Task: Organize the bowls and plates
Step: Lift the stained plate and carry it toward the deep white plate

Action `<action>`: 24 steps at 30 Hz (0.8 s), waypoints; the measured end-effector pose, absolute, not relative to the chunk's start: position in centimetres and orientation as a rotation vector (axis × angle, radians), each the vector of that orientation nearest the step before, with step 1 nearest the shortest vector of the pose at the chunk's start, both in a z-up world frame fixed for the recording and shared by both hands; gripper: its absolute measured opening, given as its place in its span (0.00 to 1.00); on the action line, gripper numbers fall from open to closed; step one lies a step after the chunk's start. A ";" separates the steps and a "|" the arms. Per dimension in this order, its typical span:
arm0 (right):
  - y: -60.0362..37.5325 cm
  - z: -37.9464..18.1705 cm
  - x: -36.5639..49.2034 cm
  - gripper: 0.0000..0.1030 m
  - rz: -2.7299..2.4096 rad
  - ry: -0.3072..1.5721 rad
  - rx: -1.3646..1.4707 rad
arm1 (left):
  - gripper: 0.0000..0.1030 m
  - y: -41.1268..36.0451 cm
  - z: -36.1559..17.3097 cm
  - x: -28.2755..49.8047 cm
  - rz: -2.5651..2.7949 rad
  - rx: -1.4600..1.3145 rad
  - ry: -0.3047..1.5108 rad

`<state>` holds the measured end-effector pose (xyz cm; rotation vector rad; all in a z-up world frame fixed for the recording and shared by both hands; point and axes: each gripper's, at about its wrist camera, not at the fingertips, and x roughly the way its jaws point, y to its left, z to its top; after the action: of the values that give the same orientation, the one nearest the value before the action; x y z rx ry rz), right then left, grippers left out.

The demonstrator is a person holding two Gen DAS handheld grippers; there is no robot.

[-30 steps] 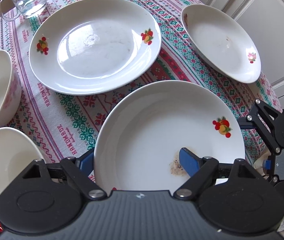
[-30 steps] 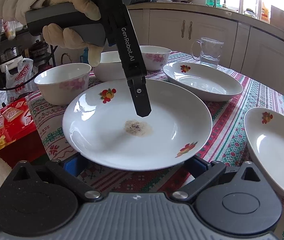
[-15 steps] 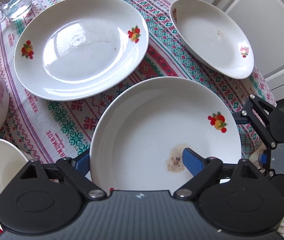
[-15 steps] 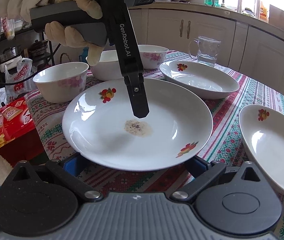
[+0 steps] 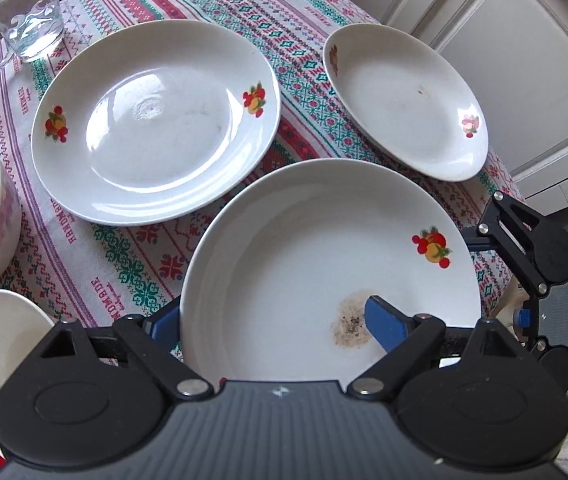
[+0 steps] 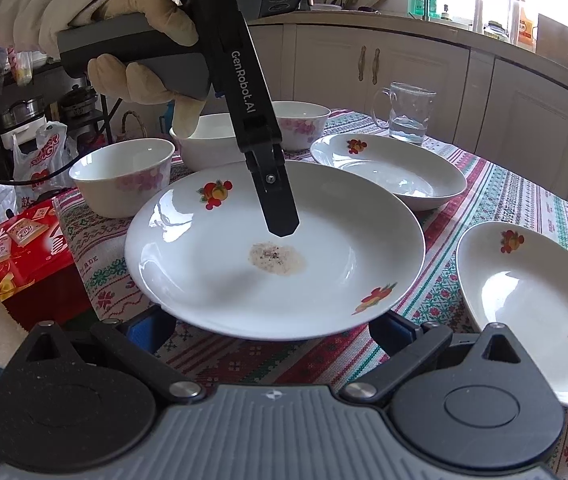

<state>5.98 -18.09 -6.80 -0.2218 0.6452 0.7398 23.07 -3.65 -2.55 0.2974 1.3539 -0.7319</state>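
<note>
So the stained plate sits on the tablecloth at the near edge of the table, with a brownish stain a bit off its middle. The left gripper comes down steeply over it, held by a gloved hand. Its jaws are spread wide. One blue pad is over the inside of the plate right next to the stain, and the other is outside the rim on the left. The rim runs between them but nothing is pinching it.

The right gripper is at the plate's other side, and its jaws are also released and wide apart. The blue pads are tucked under the plate's near rim. Can't tell if the plate actually rests on them.

From the left wrist view, a second plate lies just beyond on the left and a third plate far right. They're near each other but apart. A glass mug stands in the far left corner. In the right wrist view, three bowls are bunched together behind the stained plate on the left, and a red box sits beside the table lower down.
</note>
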 end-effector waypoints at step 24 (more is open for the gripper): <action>-23.1 -5.0 7.9 1.00 0.694 0.626 -0.191 | 0.89 -8.7 -0.3 25.5 -0.791 0.301 1.303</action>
<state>7.90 -23.08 -5.03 -0.1907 0.6255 0.6940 25.47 -8.69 -0.33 0.3015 1.3030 -0.7908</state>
